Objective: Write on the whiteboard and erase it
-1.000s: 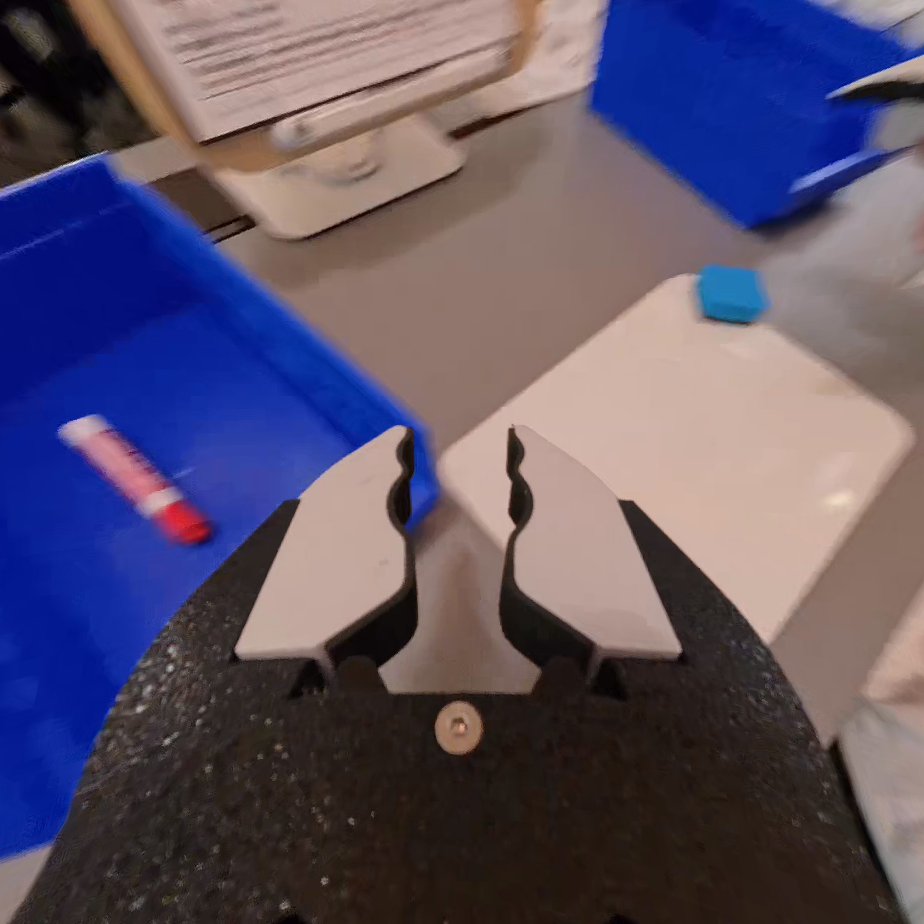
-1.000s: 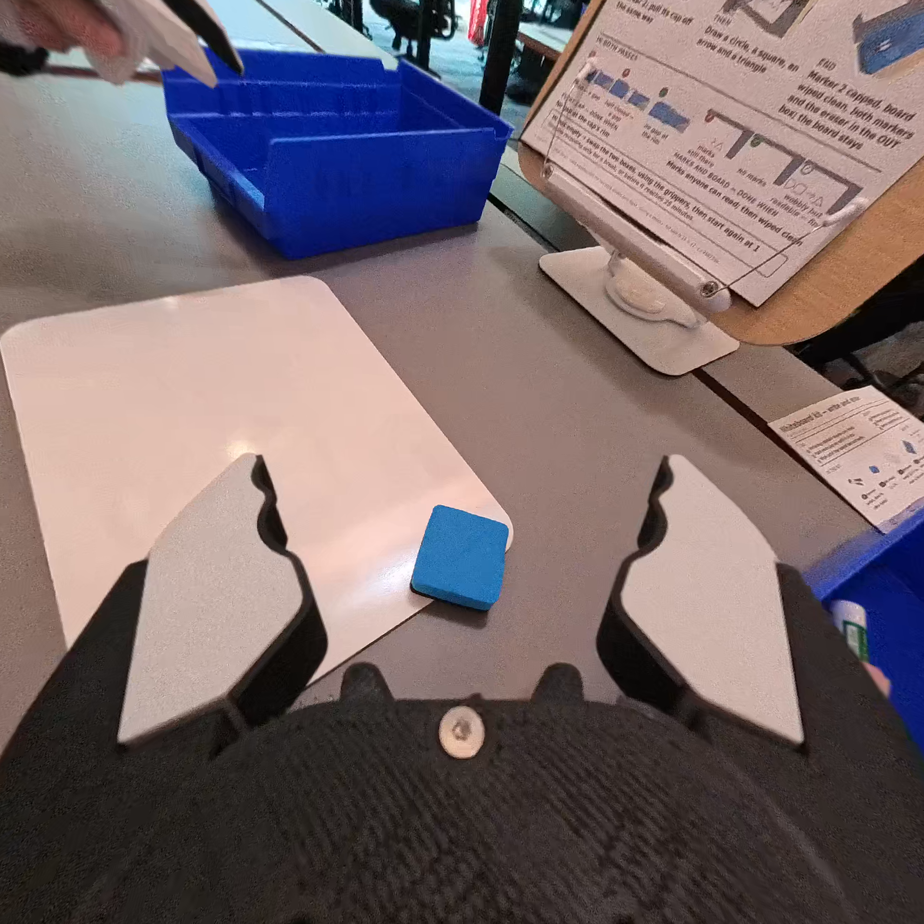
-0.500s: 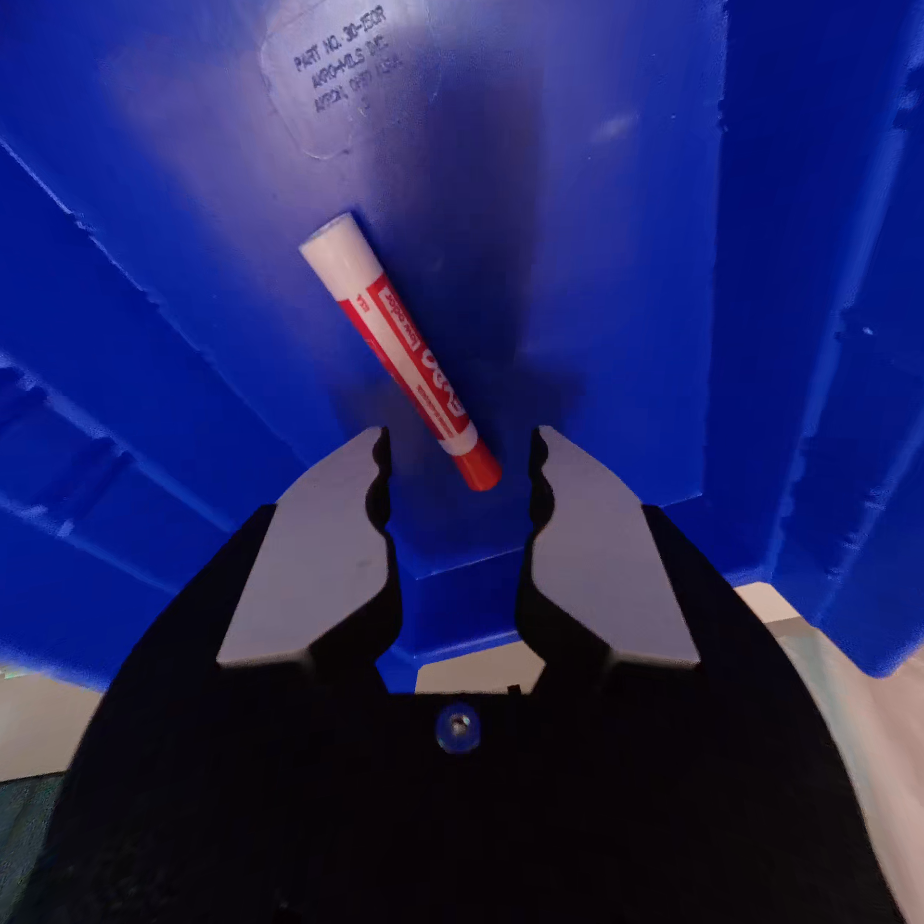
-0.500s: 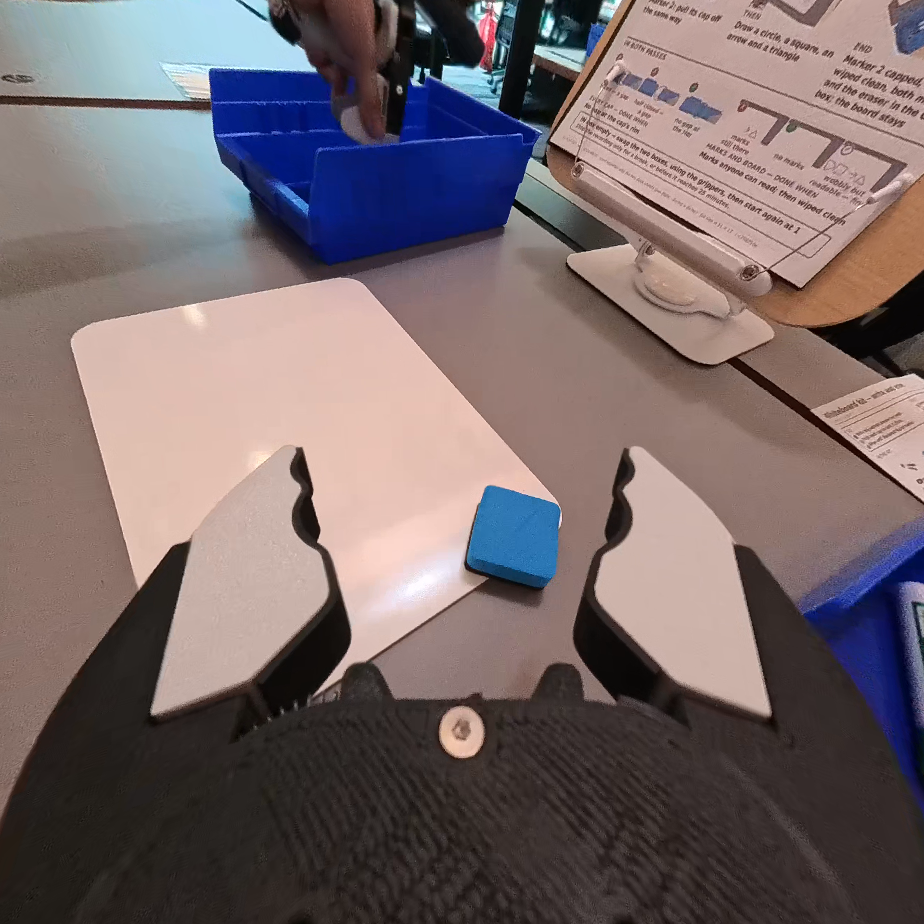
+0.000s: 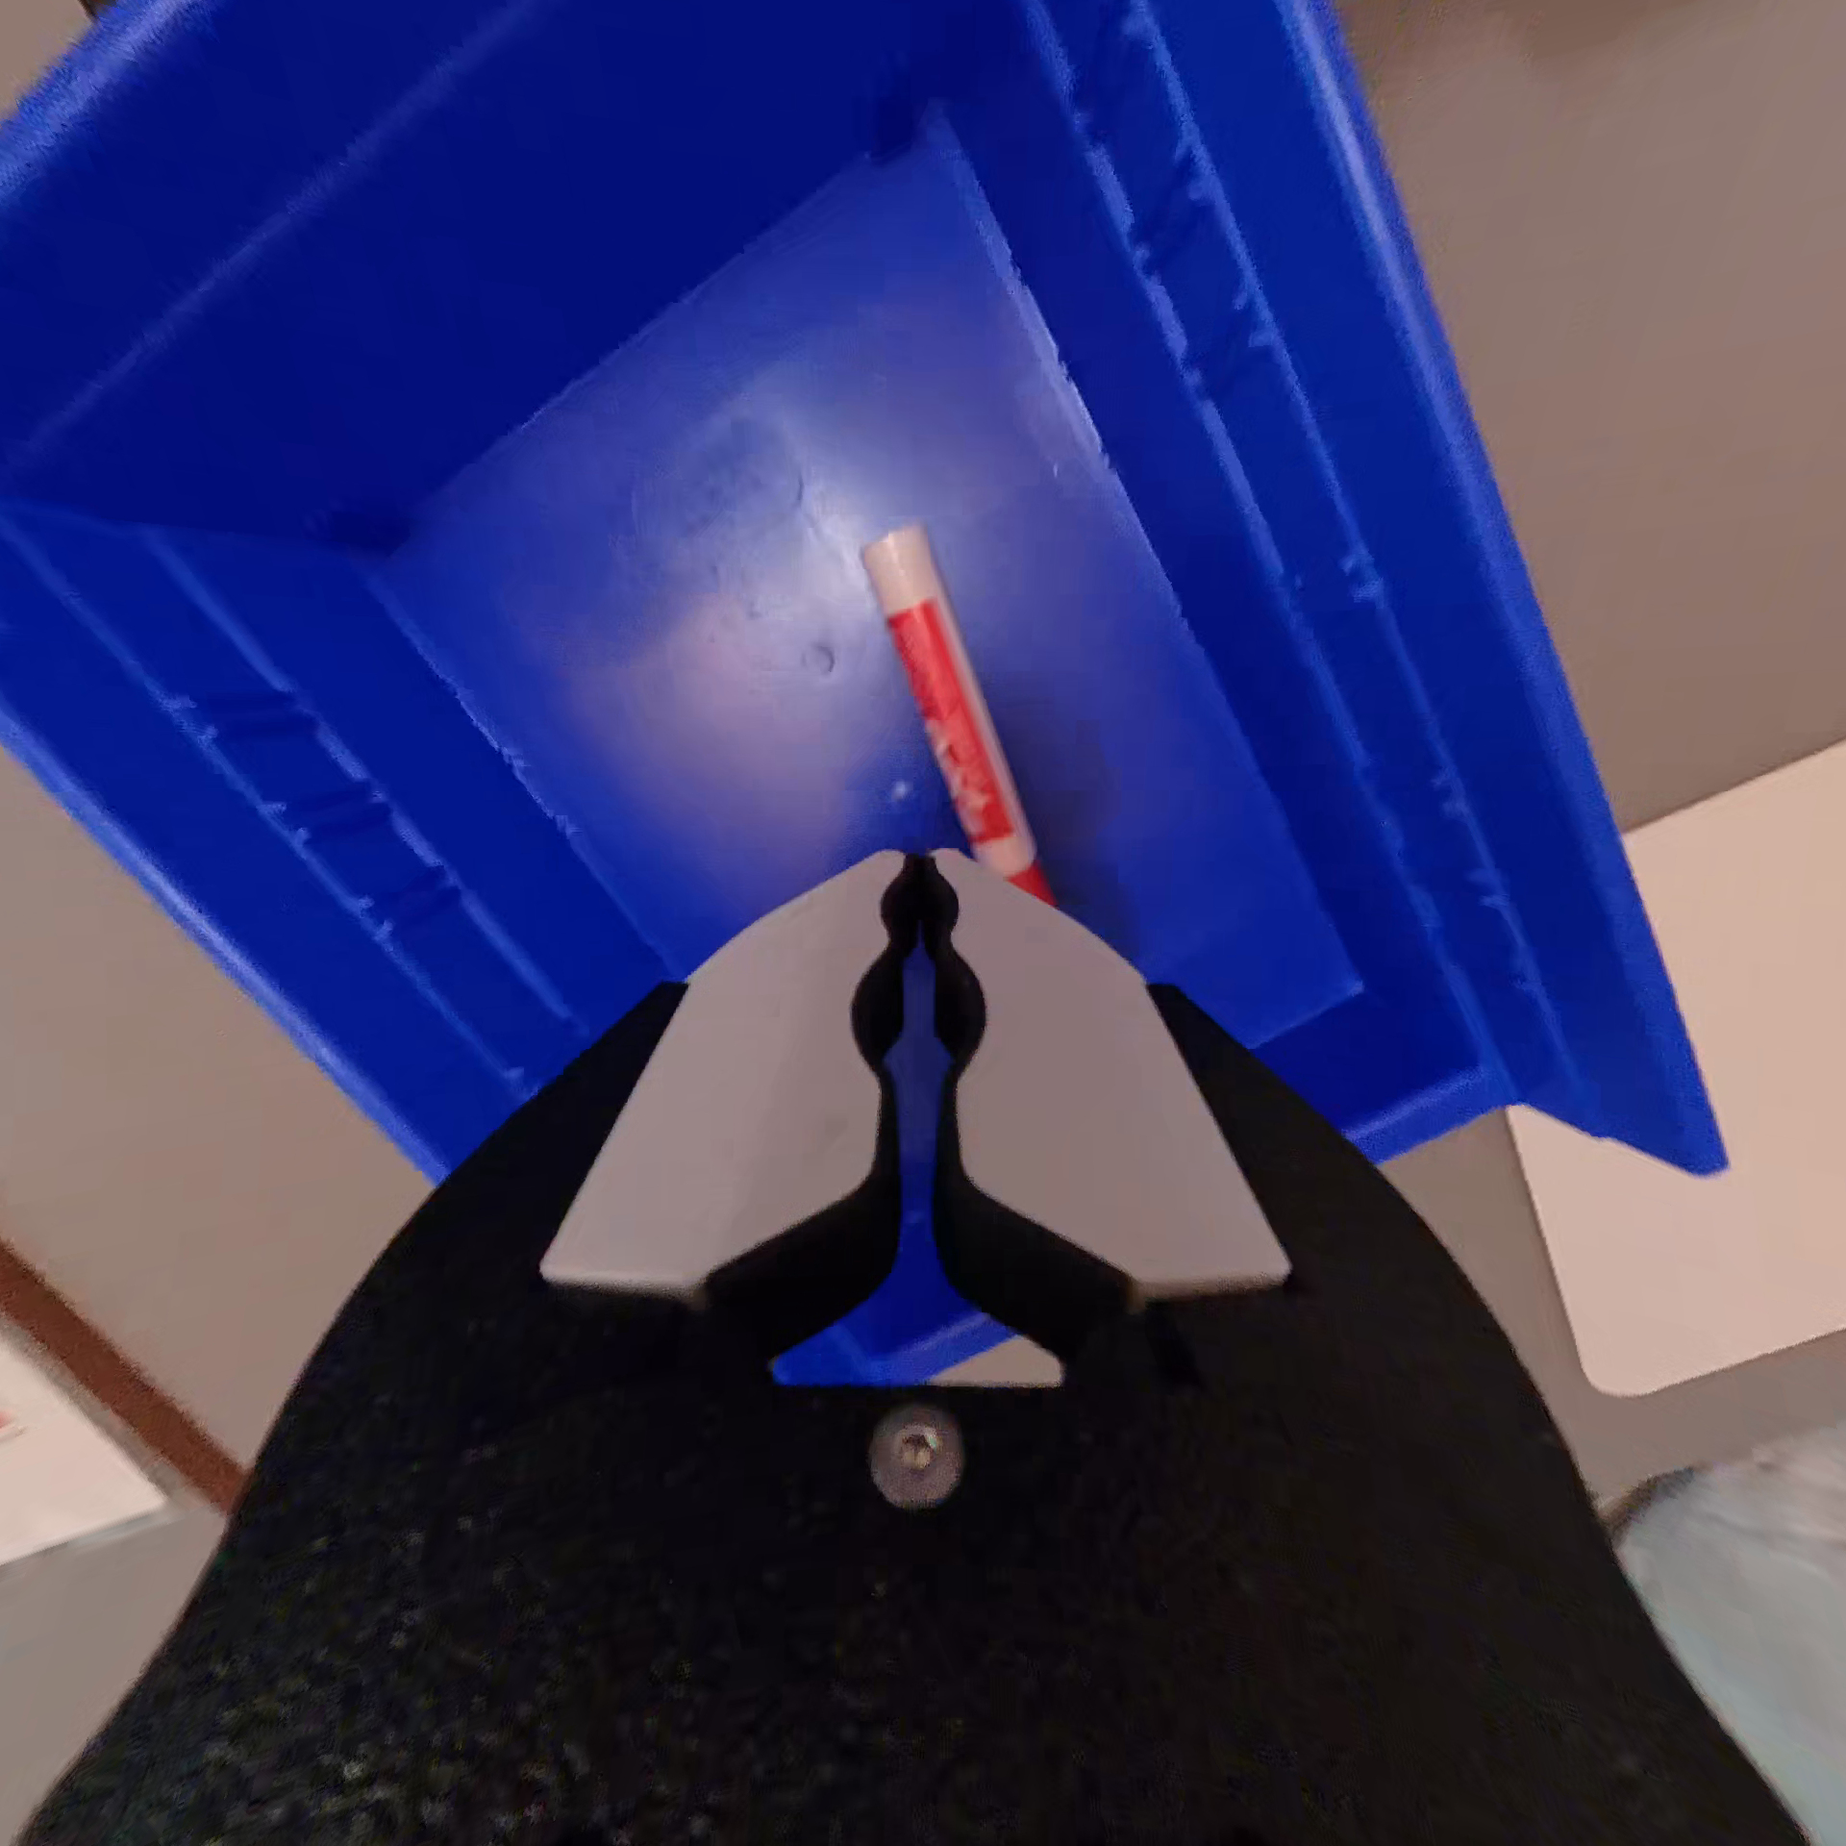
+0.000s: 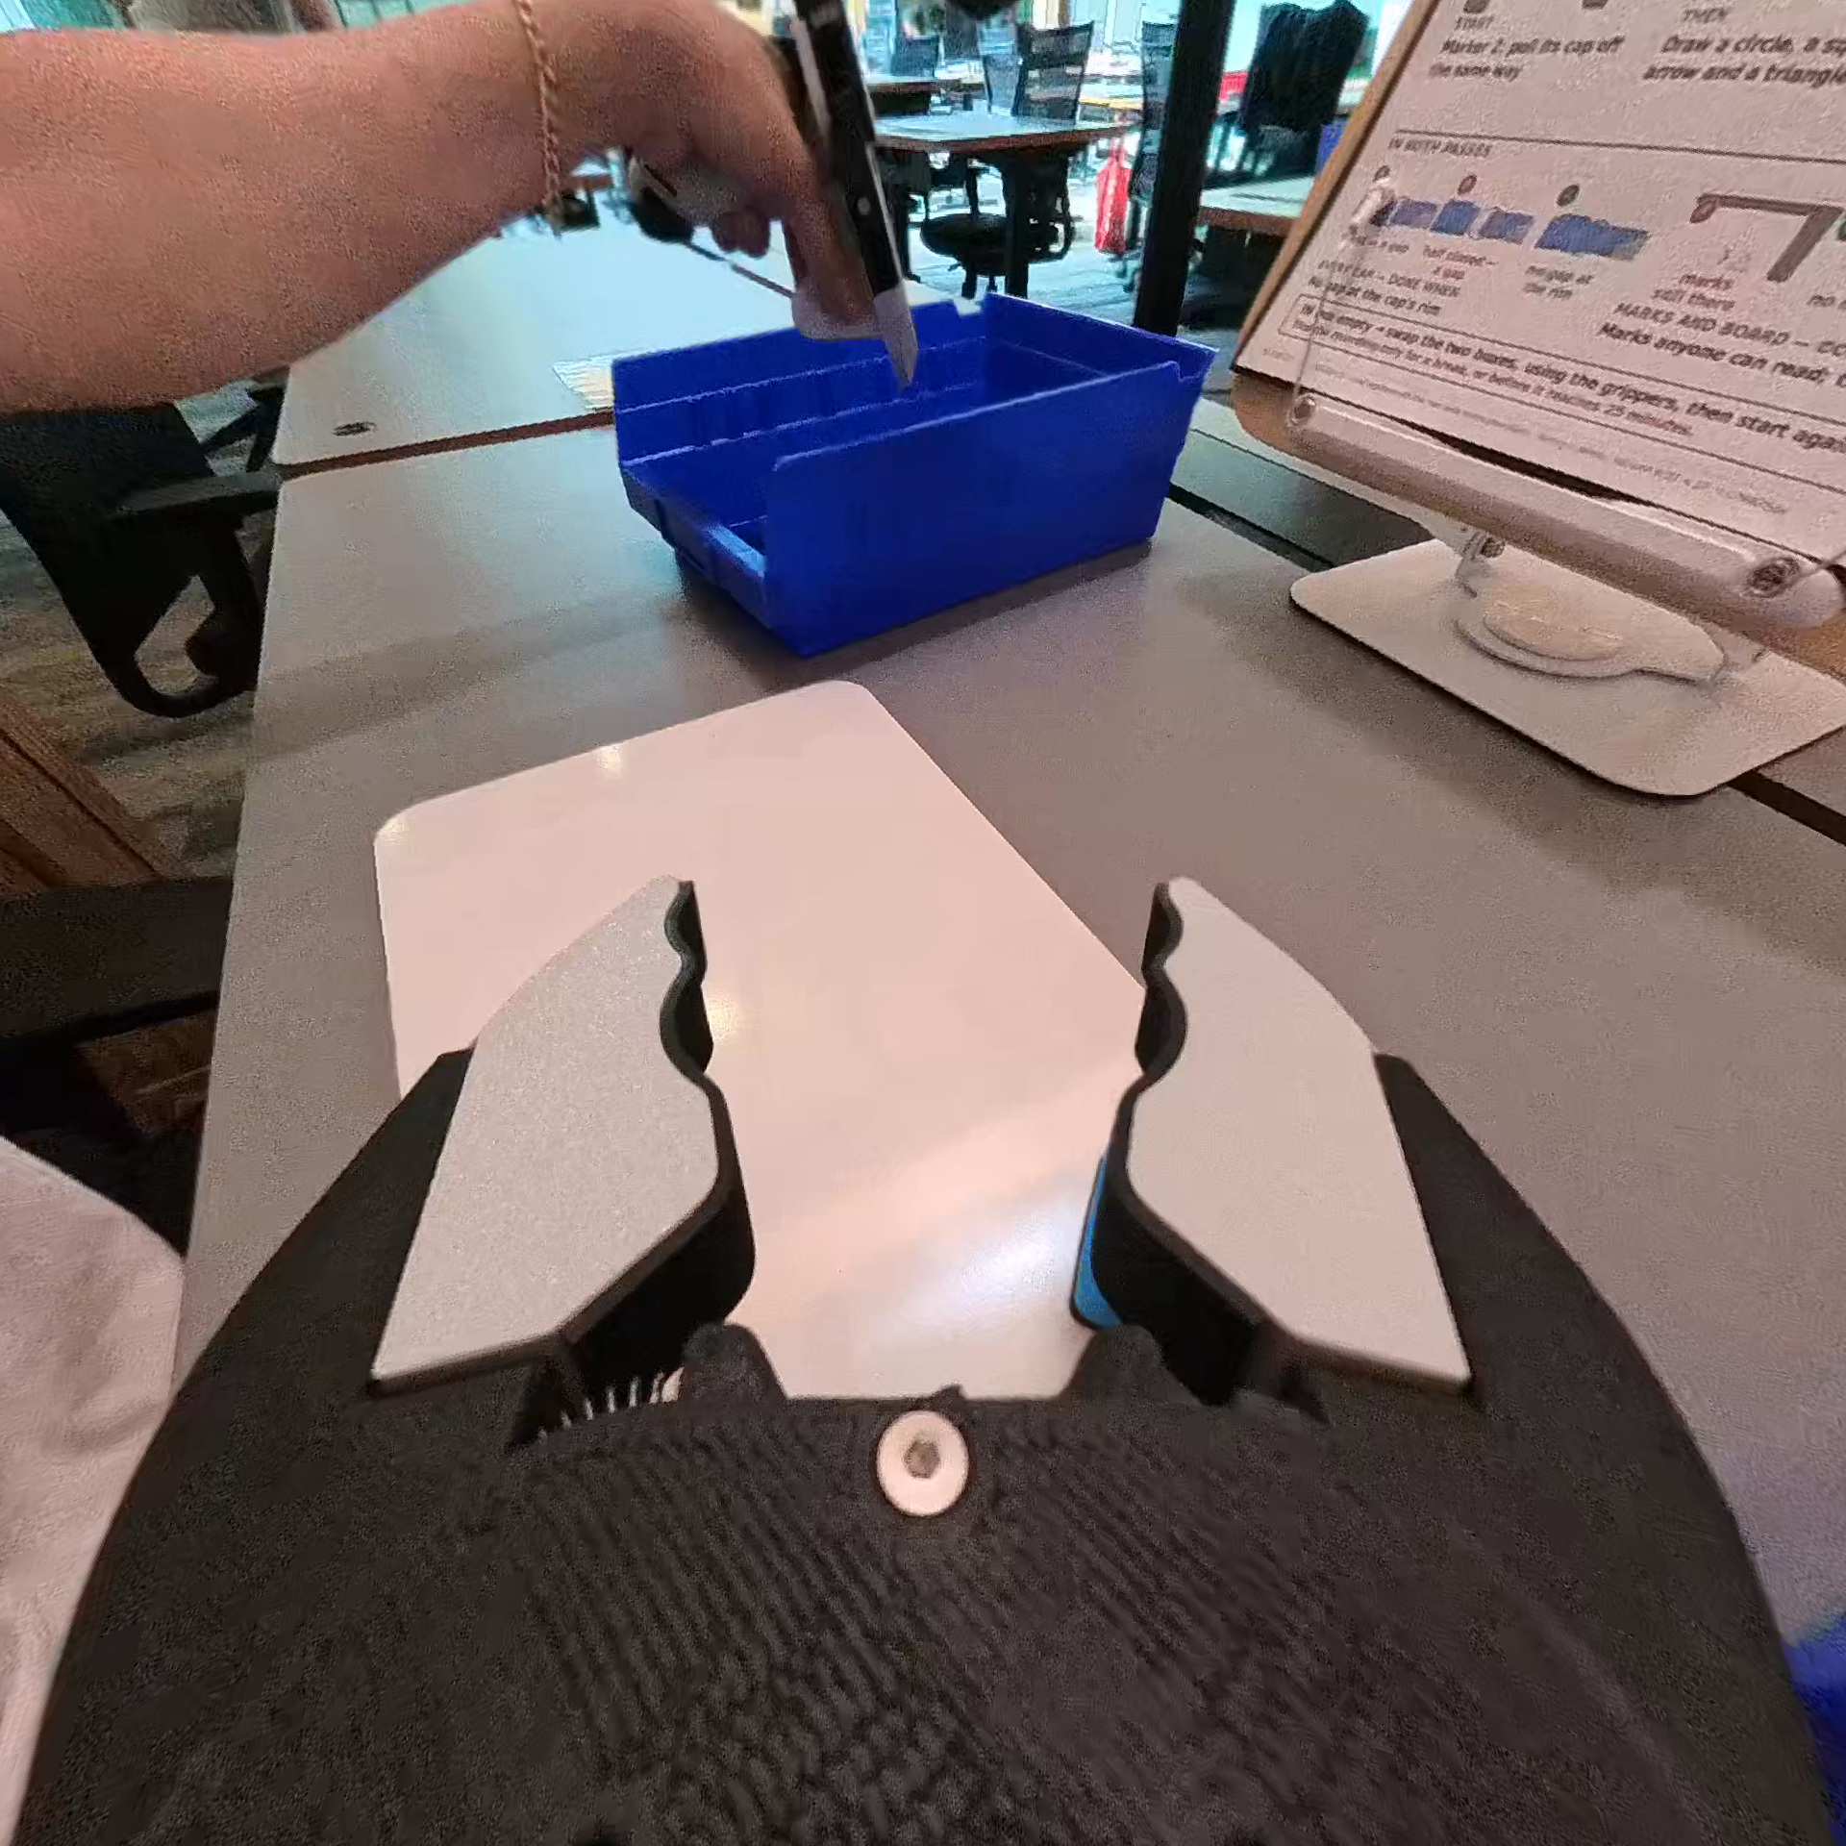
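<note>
A: Item one, left claw (image 5: 917, 867). State?

B: Fingers are meeting at the tips, gripping nothing. It is hanging over the deep blue plastic bin (image 5: 300, 330), tips just beside the red-capped end of the red-and-white marker pen (image 5: 947, 714), which is lying loose on the bin floor.

A: Item two, right claw (image 6: 919, 959)?

B: Jaws are standing wide apart and empty, hovering low over the white rounded-corner whiteboard (image 6: 799, 859) lying flat on the grey bench (image 6: 1349, 849). The board is showing no marks. A sliver of the small blue eraser pad (image 6: 1087, 1249) is peeking out behind the right finger.

A: Step in hand?

B: Fetching the marker, by my reading; writing is not yet begun. The next move is calling for the left claw to part, straddle the barrel and close on it, clear of the bin wall.

A: Surroundings, obstructions?

B: A paper instruction sheet on a white stand (image 6: 1558, 639) is sitting at the far right, well apart. The bin's tall ribbed walls are crowding the approach; the round barrel may roll away.
</note>
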{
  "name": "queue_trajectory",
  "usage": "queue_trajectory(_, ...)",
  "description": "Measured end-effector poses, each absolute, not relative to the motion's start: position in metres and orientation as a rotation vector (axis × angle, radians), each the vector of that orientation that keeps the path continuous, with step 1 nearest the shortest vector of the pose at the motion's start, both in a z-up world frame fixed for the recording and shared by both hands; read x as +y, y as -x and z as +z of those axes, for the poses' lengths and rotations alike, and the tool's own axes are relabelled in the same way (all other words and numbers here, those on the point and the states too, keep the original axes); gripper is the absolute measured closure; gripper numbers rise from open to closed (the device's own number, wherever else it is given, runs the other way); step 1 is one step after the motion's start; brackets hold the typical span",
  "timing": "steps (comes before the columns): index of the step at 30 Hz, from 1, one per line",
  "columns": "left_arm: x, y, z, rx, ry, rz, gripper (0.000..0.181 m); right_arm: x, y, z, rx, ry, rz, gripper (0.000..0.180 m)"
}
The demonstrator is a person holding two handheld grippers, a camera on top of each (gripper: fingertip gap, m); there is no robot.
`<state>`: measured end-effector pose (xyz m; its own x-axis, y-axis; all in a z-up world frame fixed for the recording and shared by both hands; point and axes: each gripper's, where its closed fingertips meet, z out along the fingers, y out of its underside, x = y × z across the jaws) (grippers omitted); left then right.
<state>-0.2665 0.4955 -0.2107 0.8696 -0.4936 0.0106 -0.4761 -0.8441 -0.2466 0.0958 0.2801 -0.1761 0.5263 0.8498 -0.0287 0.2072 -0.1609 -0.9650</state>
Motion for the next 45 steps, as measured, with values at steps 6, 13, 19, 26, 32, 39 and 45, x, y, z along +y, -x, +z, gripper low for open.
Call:
queue_trajectory(6, 0.494, 0.242, -0.254, 0.670, 2.896, -0.215, 0.143, 0.273, -0.071, -0.168, -0.926, 1.633, 0.793, 0.095)
queue_trajectory(13, 0.506, 0.223, -0.295, 0.772, 2.925, -0.071, 0.161, 0.263, -0.091, -0.176, -0.957, 1.697, 0.686, 0.093)
queue_trajectory(19, 0.505, 0.232, -0.295, 0.798, 2.888, -0.075, 0.162, 0.262, -0.100, -0.170, -0.866, 1.694, 0.750, 0.094)
queue_trajectory(26, 0.500, 0.203, -0.166, 0.494, 2.254, -0.722, 0.163, 0.266, -0.086, -0.156, -0.829, 1.643, 0.755, 0.094)
queue_trajectory(32, 0.383, 0.113, -0.025, 0.538, 1.429, -1.177, 0.163, 0.293, -0.032, -0.097, -0.649, 1.409, 0.845, 0.105)
queue_trajectory(39, 0.302, 0.038, -0.016, 0.447, 1.128, -1.511, 0.163, 0.284, 0.023, -0.065, -0.766, 1.179, 0.734, 0.125)
queue_trajectory(45, 0.293, 0.013, -0.029, 0.427, 1.113, -1.637, 0.163, 0.275, 0.018, -0.073, -0.808, 1.172, 0.762, 0.142)
